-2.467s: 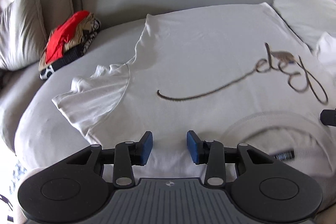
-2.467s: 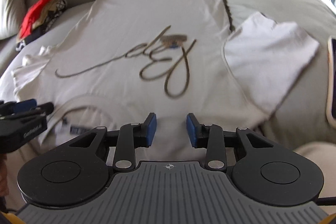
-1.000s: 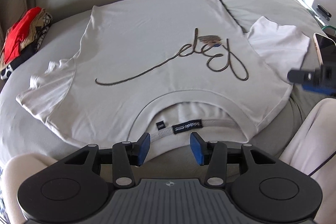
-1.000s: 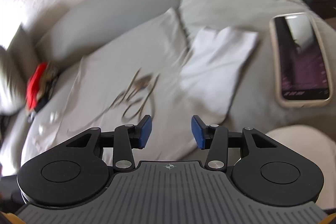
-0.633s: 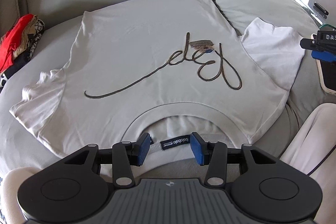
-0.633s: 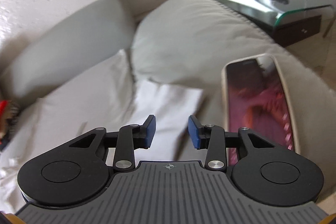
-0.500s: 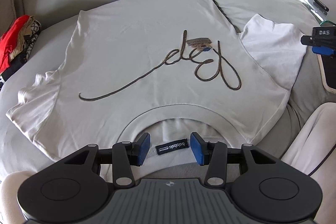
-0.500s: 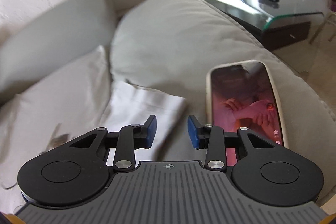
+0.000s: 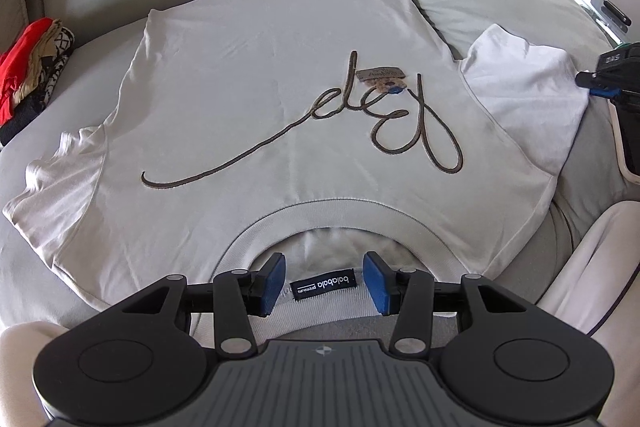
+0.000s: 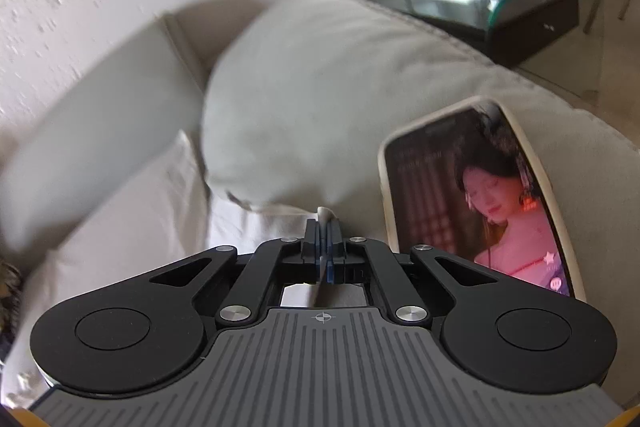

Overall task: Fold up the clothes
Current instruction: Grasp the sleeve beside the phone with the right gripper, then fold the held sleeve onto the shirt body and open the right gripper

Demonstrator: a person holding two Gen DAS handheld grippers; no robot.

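Right claw (image 10: 323, 227) has just clenched on the T-shirt's (image 9: 248, 99) right sleeve (image 9: 528, 99), low centre of frame. Left claw (image 9: 322, 283) released over collar. I judge sleeve fold next.

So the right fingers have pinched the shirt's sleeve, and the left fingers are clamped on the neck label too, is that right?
Not quite. The left wrist view shows the left fingers standing apart, with the neck label between them, unpinched. The rest holds: the right wrist view shows the right fingers shut on a fold of the white shirt's sleeve.
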